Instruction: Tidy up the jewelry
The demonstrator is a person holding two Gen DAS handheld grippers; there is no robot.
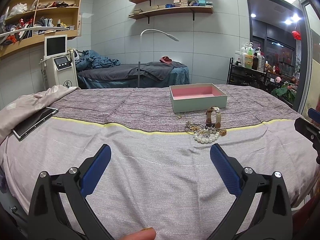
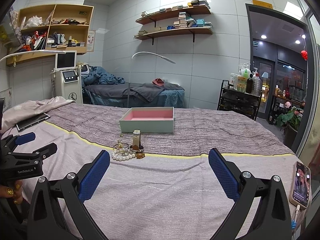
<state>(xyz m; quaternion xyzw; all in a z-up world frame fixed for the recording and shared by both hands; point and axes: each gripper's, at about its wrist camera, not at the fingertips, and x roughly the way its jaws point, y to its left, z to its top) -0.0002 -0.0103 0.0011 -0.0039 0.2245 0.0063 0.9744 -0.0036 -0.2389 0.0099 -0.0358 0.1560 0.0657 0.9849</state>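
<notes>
Jewelry pile (image 1: pixel 206 129): heaped on the bed cover (image 1: pixel 140 160) at the yellow seam, just in front of the box
Pearl bracelet (image 1: pixel 206 138): round glossy beads in a loop, nearest edge of the pile
Watch (image 1: pixel 213 117): on edge, tan strap arched upward, metal case
Box (image 1: pixel 197 98): open, rigid pale-green walls, pink lining, nothing visible inside
Left gripper (image 1: pixel 160 156): jaws spread wide, holding nothing; pile ahead and to the right
Right gripper (image 2: pixel 159 160): jaws spread wide, holding nothing; pile ahead and to the left
Nearer arm: hard to tell, likely about equal
Pads (image 2: pixel 94 174): blue, dimpled rubber
</notes>
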